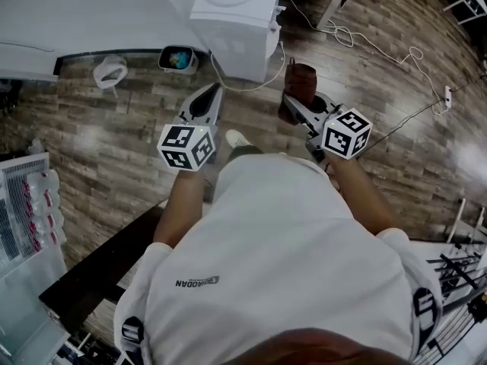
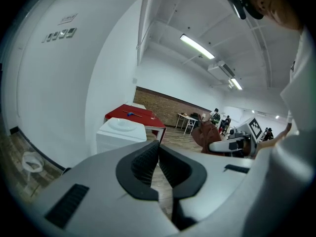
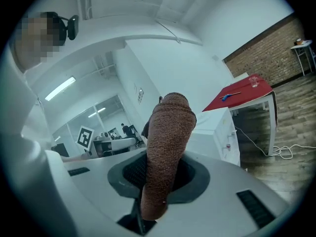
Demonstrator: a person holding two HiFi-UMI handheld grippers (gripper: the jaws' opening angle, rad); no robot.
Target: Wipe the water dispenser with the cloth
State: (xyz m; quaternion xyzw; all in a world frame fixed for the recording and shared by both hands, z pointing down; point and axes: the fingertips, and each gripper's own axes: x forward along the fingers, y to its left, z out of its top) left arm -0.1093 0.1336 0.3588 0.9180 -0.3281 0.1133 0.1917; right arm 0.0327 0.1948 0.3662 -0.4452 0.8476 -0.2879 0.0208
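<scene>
**Cloth pinched in right gripper, dispenser just ahead**

The right gripper [image 3: 158, 176] had its jaws pressed onto the cloth [image 3: 167, 142], a rust-brown knit or terry piece w/ a coarse looped texture. The cloth stood up out of the black ribbed pads as a rounded roll, and its lower end hung below them. The left gripper [image 2: 158, 154] had its jaws nearly together, w/ only a thin slit between the ribbed pads and nothing in them. Both grippers were smooth grey plastic, each w/ a cube of black-and-white square markers.

The water dispenser [image 1: 236, 29] stood on the floor just ahead of both grippers, nearer the left one's line. It was a white boxy cabinet w/ a round sunken well in its top. The cloth was apart from it.

Left of the left gripper, a small dark-rimmed tub [image 1: 179, 58] sat on the wood-plank floor [image 1: 99, 128]; its contents were too small to tell. Farther left, a white wire rack [image 1: 11, 204] held clear bottles w/ pink parts.

A red-topped table [image 3: 238, 94] beyond the dispenser carried a clear cup and a small blue item. A white cable [image 1: 358, 35] looped across the planks, ahead and right of the right gripper.

Print on the person's white shirt [image 1: 198, 282] and a wall sign [image 2: 59, 33] were not legible.
</scene>
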